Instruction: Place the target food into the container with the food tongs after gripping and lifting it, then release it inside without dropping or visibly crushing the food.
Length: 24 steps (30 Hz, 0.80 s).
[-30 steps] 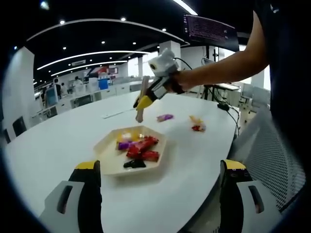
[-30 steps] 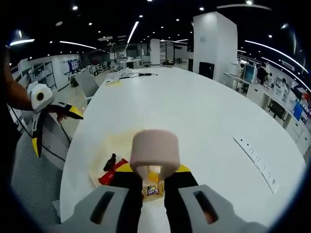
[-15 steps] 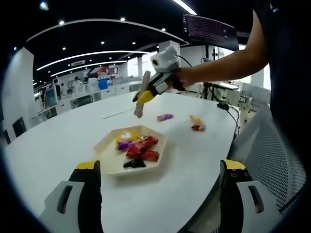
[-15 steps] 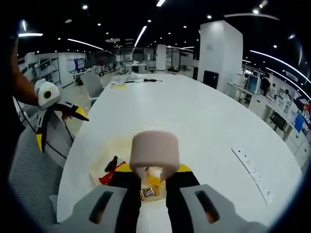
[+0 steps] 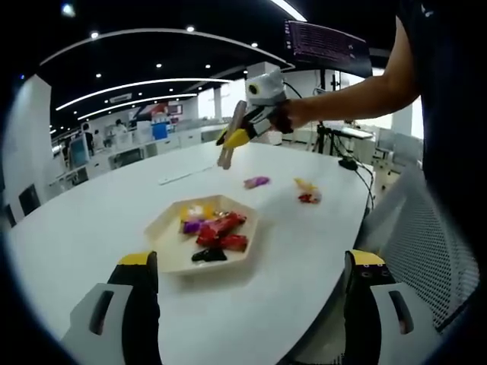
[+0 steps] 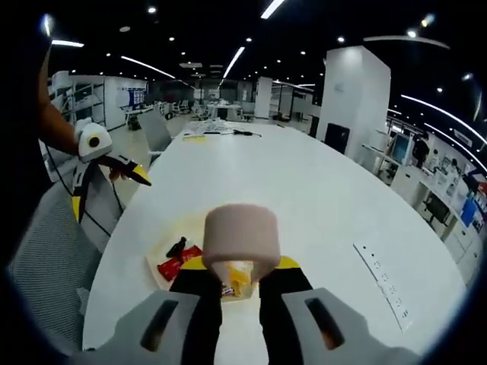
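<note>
Left gripper (image 5: 243, 304): jaws wide apart, nothing between them.
Tray (image 5: 169, 237): on the white table (image 5: 91, 220), holding wrapped sweets; no wrapper print readable.
Loose sweets: purple candy (image 5: 256, 182) and yellow-red candy (image 5: 307, 192) lie beyond the tray.
Right gripper (image 6: 237, 304): clamped on the food tongs (image 6: 242, 239), raised above the table.
Tongs tips: cannot tell whether apart or together.

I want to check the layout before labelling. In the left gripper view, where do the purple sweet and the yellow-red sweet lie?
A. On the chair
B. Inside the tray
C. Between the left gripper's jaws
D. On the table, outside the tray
D: the purple sweet and the yellow-red sweet lie on the bare white table, beyond the tray and apart from it.
</note>
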Available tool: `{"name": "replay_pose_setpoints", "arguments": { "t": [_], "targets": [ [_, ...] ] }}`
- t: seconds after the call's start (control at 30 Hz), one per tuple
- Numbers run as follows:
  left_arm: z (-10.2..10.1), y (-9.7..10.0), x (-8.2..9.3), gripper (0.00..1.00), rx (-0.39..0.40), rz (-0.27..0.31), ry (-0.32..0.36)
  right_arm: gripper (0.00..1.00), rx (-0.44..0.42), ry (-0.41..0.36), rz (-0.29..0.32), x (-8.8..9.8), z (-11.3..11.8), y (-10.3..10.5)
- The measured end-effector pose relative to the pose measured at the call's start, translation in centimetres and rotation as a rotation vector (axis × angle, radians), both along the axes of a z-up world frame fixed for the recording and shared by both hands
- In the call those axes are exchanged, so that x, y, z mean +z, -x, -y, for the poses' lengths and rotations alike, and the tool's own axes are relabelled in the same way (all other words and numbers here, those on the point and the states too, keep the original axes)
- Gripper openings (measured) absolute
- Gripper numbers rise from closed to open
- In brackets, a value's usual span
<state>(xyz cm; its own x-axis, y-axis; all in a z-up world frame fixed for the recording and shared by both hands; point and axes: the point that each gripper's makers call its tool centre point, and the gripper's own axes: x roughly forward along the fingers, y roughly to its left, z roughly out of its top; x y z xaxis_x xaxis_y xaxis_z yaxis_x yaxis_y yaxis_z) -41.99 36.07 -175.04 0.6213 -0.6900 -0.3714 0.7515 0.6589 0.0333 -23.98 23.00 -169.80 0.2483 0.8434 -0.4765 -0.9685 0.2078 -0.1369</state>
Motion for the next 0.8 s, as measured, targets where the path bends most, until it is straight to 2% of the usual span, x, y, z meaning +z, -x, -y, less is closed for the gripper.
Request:
{"name": "replay_pose_setpoints", "arguments": {
  "t": [0.2,0.8],
  "targets": [
    [0.0,0.0,0.0,0.99,0.0,0.0,0.0,0.18,-0.008,-0.003,0.012,0.5,1.1,-0.3],
    [-0.1,0.0,-0.1,0.99,0.002,0.002,-0.008,0.18,-0.075,0.013,0.022,0.5,5.8,-2.1]
  ]
}}
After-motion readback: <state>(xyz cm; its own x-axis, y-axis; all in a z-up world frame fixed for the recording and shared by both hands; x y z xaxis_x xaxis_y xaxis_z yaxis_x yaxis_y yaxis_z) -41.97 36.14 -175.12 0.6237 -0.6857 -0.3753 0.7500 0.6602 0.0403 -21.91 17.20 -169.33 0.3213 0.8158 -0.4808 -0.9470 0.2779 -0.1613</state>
